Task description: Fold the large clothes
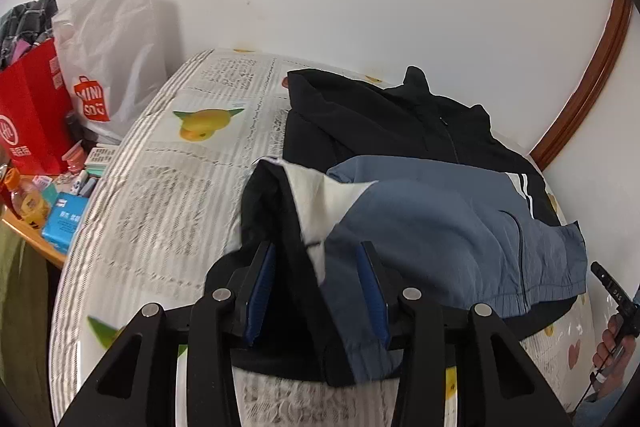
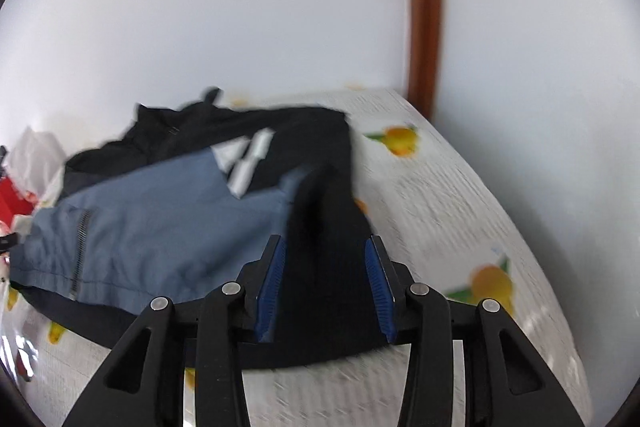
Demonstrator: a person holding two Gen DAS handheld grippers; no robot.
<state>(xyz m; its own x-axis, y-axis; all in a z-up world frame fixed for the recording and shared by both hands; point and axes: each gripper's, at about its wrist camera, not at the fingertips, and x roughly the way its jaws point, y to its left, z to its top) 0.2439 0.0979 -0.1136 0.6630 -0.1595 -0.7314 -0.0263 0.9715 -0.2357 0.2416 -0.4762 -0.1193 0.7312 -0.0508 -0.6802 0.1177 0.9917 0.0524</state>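
Both the left gripper (image 1: pixel 318 283) and right gripper (image 2: pixel 326 281) stand spread over the jacket (image 1: pixel 420 195), shopping bags (image 1: pixel 96 67) far left, right view blurred.

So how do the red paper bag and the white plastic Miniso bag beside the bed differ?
The red paper bag is opaque, stiff and stuffed with clothing; the white plastic Miniso bag is translucent, crinkled and taller, and what it holds cannot be told. The red bag stands nearer the camera. Both stand upright and carry logos.

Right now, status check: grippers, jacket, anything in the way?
Both open: left hand-held gripper, right hand-held gripper, fabric between the pads. Jacket on bed, hem folded up. Nothing blocking.
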